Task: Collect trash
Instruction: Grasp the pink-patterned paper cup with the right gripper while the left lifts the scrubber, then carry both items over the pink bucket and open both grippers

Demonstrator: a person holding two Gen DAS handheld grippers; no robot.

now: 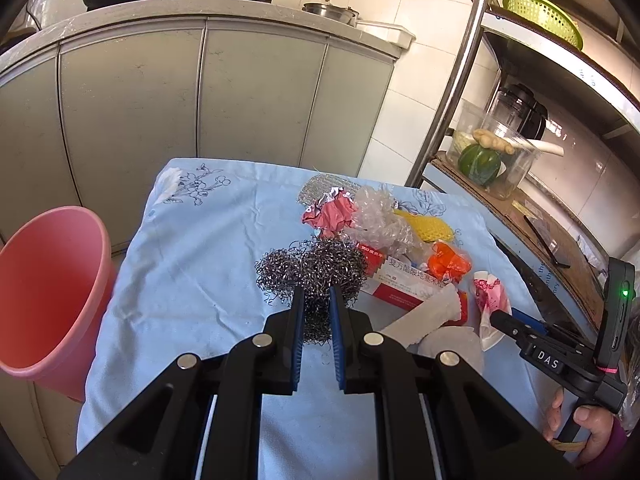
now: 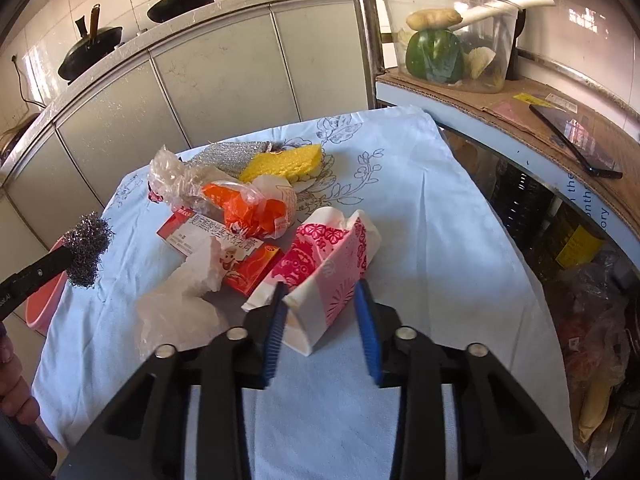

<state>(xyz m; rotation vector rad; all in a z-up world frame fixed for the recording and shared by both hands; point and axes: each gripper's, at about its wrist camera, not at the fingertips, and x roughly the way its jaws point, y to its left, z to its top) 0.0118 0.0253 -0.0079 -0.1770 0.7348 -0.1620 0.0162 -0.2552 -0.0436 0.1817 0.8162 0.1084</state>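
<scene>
My left gripper (image 1: 316,296) is shut on a steel wool scourer (image 1: 316,272) and holds it above the blue cloth; the right wrist view shows the scourer (image 2: 86,250) lifted at the left gripper's tip. My right gripper (image 2: 322,300) is open, its fingers on either side of a pink-and-white paper carton (image 2: 328,276) that lies on the cloth. A pile of trash sits behind: a red medicine box (image 2: 224,248), an orange wrapper (image 2: 248,212), crumpled clear plastic (image 2: 172,176), white paper (image 2: 192,280). A pink bin (image 1: 48,296) stands left of the table.
A yellow sponge (image 2: 284,162) and a silver scouring pad (image 2: 232,152) lie at the far side of the cloth (image 2: 420,240). A metal rack at the right holds a plastic tub with vegetables (image 2: 452,36) and a phone (image 2: 576,140). Cabinets (image 1: 160,120) stand behind.
</scene>
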